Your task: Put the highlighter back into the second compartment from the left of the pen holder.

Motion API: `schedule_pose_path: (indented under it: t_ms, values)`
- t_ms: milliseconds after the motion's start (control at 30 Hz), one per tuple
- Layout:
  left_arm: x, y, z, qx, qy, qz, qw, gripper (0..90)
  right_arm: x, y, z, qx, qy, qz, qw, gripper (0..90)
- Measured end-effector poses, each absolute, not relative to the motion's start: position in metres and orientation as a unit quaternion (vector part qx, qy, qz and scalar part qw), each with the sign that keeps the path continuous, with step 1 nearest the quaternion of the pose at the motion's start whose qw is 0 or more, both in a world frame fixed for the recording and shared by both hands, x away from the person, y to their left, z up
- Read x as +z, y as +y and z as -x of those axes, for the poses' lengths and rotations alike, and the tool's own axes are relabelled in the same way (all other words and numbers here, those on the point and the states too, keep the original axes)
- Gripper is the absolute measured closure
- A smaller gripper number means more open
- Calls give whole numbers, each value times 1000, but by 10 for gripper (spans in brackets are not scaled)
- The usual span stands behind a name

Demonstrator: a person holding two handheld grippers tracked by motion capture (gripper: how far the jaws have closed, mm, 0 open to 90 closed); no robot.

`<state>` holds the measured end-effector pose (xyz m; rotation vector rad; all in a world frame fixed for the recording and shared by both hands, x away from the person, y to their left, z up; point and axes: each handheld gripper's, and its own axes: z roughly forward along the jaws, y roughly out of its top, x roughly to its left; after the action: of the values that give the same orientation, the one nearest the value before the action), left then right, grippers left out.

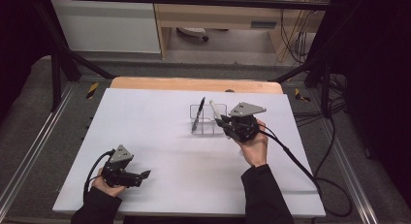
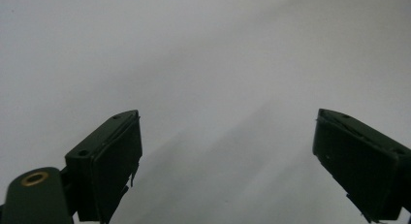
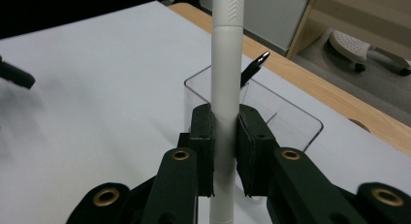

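Observation:
A white pen (image 3: 226, 78) stands clamped between the pads of my right gripper (image 3: 225, 136), which is shut on it. In the high view that gripper (image 1: 224, 123) holds the white pen (image 1: 213, 109) just over the clear plastic holder (image 1: 207, 120) at mid-table. A black pen (image 1: 198, 114) leans inside the holder; its tip (image 3: 256, 65) shows behind the white pen. My left gripper (image 1: 143, 176) rests low near the table's front left, open, its fingers (image 2: 112, 158) wide apart over bare white surface with nothing between them.
The white sheet (image 1: 160, 132) covers the table, with a wooden strip (image 1: 194, 84) along its far edge. A black cable (image 1: 300, 166) trails from the right gripper off the table's right side. Metal frame rails (image 1: 29, 151) run along both sides.

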<state>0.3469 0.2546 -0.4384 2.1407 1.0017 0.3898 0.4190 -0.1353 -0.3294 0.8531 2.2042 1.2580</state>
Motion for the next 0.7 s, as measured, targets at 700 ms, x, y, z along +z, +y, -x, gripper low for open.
schedule_pose_path:
  t_ms: [700]
  values:
    - [-440,258,-349,144,394,-829,370,103,-322,-114,-468,536,717,-384,225,787]
